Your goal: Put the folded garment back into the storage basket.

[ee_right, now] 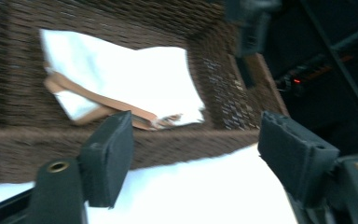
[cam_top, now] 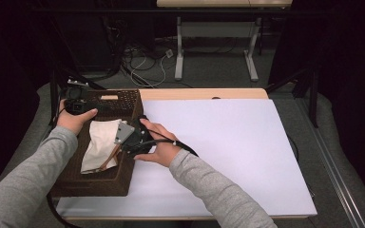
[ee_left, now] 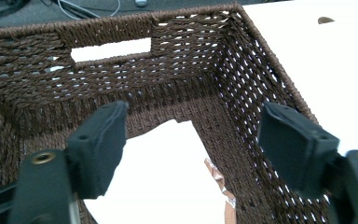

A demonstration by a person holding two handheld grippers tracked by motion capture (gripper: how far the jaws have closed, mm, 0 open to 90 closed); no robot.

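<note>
The right tool (ee_right: pixel 193 158) is hanging open at the basket's (cam_top: pixel 123 183) right wall, the left tool (ee_left: pixel 191 149) open too, so it should be reaching over the rim for the folded cloth (cam_top: pixel 102 145)

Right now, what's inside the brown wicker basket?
Inside the basket lies a white cloth bag with tan straps. Whatever sits beneath or inside the bag is covered. Both grippers are open, holding nothing.

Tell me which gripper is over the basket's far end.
The left gripper: it sits at the far end of the basket, jaws open above the inside. The right gripper is at the basket's right rim, beside the cloth.
</note>
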